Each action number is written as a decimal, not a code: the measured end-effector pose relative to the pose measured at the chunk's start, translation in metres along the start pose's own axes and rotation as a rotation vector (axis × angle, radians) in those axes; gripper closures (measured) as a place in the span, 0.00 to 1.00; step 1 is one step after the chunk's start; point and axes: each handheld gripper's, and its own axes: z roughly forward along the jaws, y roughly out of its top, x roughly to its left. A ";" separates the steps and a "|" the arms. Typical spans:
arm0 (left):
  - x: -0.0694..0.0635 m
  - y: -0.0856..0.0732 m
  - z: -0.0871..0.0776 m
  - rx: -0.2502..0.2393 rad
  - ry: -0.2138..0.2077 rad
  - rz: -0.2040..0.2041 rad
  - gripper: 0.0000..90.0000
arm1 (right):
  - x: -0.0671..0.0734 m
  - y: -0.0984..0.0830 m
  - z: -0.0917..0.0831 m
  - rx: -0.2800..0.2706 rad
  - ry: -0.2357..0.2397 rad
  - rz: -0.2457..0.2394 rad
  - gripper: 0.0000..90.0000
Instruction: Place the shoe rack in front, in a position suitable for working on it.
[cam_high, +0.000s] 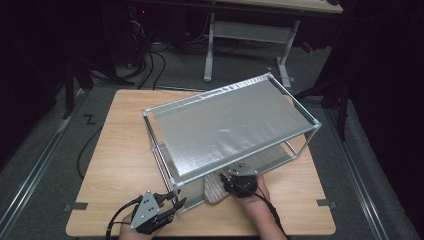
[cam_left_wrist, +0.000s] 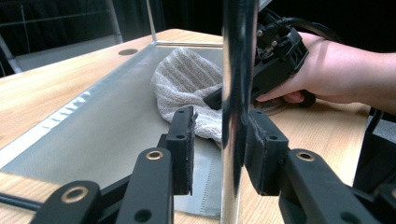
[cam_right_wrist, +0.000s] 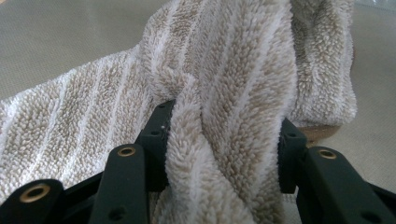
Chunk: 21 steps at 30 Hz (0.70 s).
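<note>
High view: no writing readable; a striped beige towel (cam_high: 214, 188) lies on the shelf's (cam_high: 227, 127) lower level, at the right gripper (cam_high: 235, 181).

Left gripper view: left gripper (cam_left_wrist: 217, 147), jaws apart, straddles the shelf's post (cam_left_wrist: 236, 93).

Right gripper view: jaws clamp a bunched towel fold.

The room is dark. Light from above shines on the shelf top (cam_high: 227, 125). The near pole (cam_left_wrist: 237, 93) looks blurry.
</note>
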 end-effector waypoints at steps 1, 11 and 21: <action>-0.001 -0.001 -0.001 -0.016 0.006 0.015 0.76 | 0.000 0.000 0.000 0.000 -0.001 0.003 0.57; 0.002 -0.001 -0.003 -0.017 -0.051 -0.019 0.86 | -0.001 0.000 0.000 0.001 0.001 -0.001 0.57; 0.001 -0.002 -0.004 -0.026 -0.040 -0.028 0.89 | -0.001 0.000 0.000 0.000 0.002 0.004 0.57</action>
